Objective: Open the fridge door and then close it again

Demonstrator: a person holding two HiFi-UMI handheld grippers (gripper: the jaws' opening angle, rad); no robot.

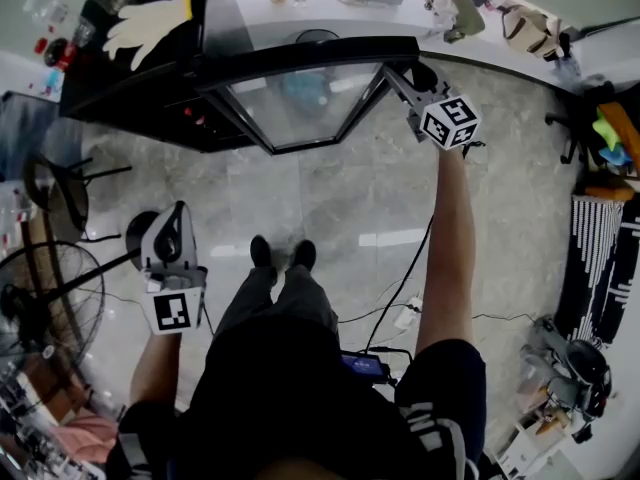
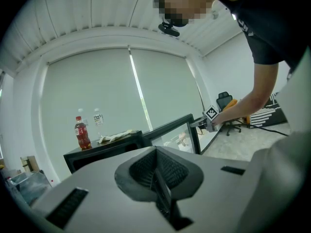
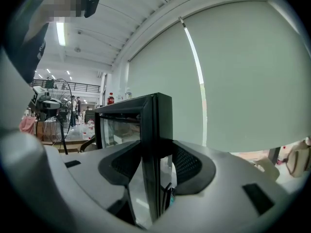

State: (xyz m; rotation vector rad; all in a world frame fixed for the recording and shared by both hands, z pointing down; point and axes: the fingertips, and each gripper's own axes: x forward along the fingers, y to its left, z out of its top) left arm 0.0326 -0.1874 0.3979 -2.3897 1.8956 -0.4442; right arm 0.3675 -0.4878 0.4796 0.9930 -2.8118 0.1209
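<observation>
Fridge door, glazed and black-framed, stands swung out from the fridge. In the head view its top rail runs from the hinge side at left to the free edge at right. My right hand-held gripper meets that free edge end-on. In the right gripper view the upright edge stands between the two jaws, and the pads appear to lie against both faces, so I read this gripper as pinching the door. The edge's long axis is vertical and crosses the jaw line squarely. My left hand-held gripper hangs low at my left side, well apart from the fridge, its jaws pressed together on nothing. The right hand is therefore much the nearer of the two. I judge the opening half of the task done and the closing half not yet begun. Closing would call for carrying the free edge round toward the fridge, at the head view's left. Count: one fridge, one door, two hand-held grippers. On the fridge top there are one red bottle, one clear bottle and one pale glove.
</observation>
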